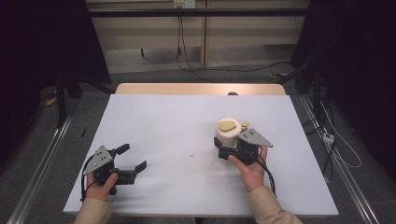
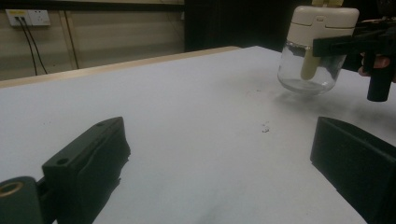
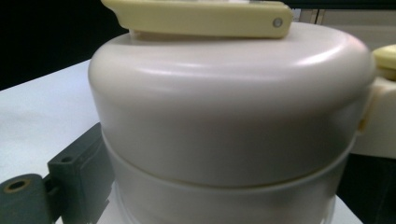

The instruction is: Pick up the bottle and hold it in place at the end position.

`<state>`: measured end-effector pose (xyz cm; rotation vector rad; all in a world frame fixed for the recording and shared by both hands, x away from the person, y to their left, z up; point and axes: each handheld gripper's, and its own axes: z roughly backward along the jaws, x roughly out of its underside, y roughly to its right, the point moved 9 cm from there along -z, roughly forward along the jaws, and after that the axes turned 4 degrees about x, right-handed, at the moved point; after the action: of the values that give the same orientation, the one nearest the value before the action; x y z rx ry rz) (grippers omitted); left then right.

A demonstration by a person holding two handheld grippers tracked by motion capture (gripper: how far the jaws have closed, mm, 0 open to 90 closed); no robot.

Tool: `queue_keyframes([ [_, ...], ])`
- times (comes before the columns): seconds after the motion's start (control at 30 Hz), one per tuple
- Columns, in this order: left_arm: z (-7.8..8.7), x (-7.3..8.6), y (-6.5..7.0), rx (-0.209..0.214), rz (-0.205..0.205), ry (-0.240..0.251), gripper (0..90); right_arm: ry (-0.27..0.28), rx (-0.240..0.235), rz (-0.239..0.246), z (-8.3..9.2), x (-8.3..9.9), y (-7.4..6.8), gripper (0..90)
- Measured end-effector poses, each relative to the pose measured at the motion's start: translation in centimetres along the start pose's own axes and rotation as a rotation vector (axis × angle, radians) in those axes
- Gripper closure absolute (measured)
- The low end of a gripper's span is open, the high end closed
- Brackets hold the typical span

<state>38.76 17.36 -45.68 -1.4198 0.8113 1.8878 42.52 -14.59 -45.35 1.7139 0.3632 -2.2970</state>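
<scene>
A clear glass jar (image 1: 228,130) with a cream lid and a pale yellow flap on top is at the right of the white table (image 1: 187,116). My right gripper (image 1: 226,147) is shut on the jar just under the lid. In the left gripper view the jar (image 2: 317,51) seems to hang slightly above the surface, with the right gripper (image 2: 355,44) clamped across it and a pale stick inside. The lid (image 3: 229,107) looms close in the right gripper view between the jaws of my right gripper (image 3: 224,186). My left gripper (image 1: 133,157) rests open at the front left, holding nothing (image 2: 219,158).
A small dark speck (image 1: 192,154) lies mid-table between the grippers. A wooden edge (image 1: 201,88) borders the far side. Cables (image 1: 341,149) trail over the floor at the right. A wall socket (image 2: 28,17) sits on the wall beyond.
</scene>
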Motion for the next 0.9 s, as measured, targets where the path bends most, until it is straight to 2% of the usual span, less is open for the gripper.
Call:
queue_keyframes([
  [0.9,0.0,-0.1,0.1,0.011,0.002,0.012,3.6,-0.018,-0.018,0.017,-2.1,-0.3,-1.2,6.3],
])
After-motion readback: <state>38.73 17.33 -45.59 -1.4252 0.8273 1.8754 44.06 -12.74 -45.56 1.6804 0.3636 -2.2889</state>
